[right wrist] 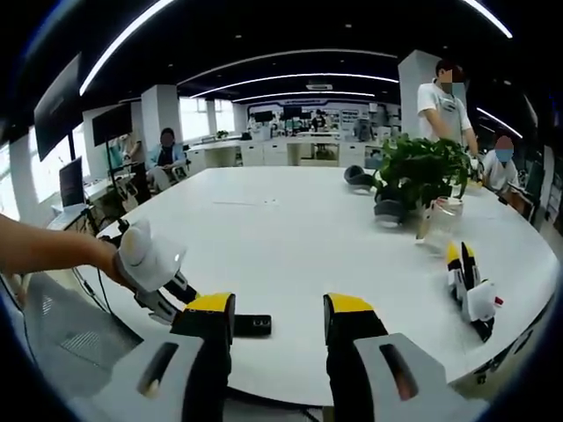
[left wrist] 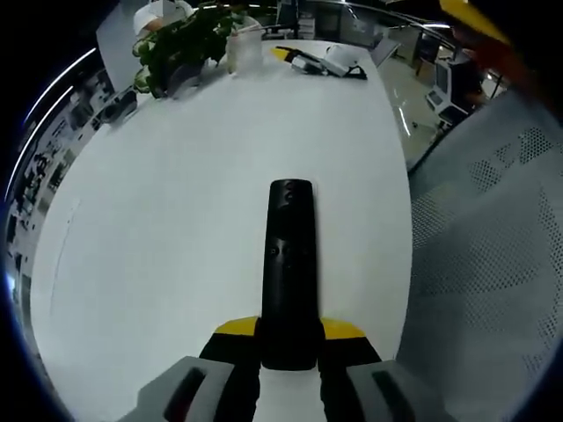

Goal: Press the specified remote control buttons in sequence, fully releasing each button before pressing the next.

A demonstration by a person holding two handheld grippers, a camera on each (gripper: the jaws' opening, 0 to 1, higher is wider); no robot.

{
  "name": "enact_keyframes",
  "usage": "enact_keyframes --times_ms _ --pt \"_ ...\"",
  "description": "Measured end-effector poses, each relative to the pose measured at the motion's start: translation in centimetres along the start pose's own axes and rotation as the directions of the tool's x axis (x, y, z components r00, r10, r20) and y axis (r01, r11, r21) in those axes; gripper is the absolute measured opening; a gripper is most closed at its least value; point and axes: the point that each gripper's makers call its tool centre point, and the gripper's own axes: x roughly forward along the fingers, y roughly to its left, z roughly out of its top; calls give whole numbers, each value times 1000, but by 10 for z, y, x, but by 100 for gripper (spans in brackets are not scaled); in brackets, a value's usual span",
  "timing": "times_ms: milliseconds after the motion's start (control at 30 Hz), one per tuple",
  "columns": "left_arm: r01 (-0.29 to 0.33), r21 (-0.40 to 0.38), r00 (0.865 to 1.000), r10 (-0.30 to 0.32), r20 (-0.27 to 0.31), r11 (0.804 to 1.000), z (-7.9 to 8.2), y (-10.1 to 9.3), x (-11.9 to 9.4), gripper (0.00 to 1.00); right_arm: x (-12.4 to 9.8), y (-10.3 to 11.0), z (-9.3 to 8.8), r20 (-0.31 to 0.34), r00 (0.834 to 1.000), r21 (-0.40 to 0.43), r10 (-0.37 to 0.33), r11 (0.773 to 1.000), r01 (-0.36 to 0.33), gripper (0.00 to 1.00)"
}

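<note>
A long black remote control (left wrist: pixel 288 264) points away across the white table (left wrist: pixel 176 220), its near end clamped between the yellow-tipped jaws of my left gripper (left wrist: pixel 288 338). Small round buttons show on its top face. In the right gripper view, a hand holds that left gripper (right wrist: pixel 154 264) at the table's near edge, and the remote's far end (right wrist: pixel 252 325) sticks out past my right jaws. My right gripper (right wrist: pixel 280 318) stands open in front of the table (right wrist: pixel 290 237), nothing between its fingers, apart from the remote.
A potted plant (left wrist: pixel 180 44) (right wrist: pixel 422 171) and a clear jar (left wrist: pixel 246 48) (right wrist: pixel 437 220) stand on the table, a spare yellow-tipped gripper (left wrist: pixel 321 60) (right wrist: pixel 471 286) lying nearby. A grey mesh chair (left wrist: pixel 493 264) is beside the table. People sit and stand behind.
</note>
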Motion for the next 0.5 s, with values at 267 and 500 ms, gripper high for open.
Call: enact_keyframes --times_ms 267,500 --pt "2 -2 1000 -2 10 1000 -1 -9 -1 24 0 2 -2 -10 1000 -1 14 1000 -14 42" --pt "4 -9 1000 -4 17 1000 -2 -14 -2 24 2 5 -4 -24 999 -12 22 1000 -22 42"
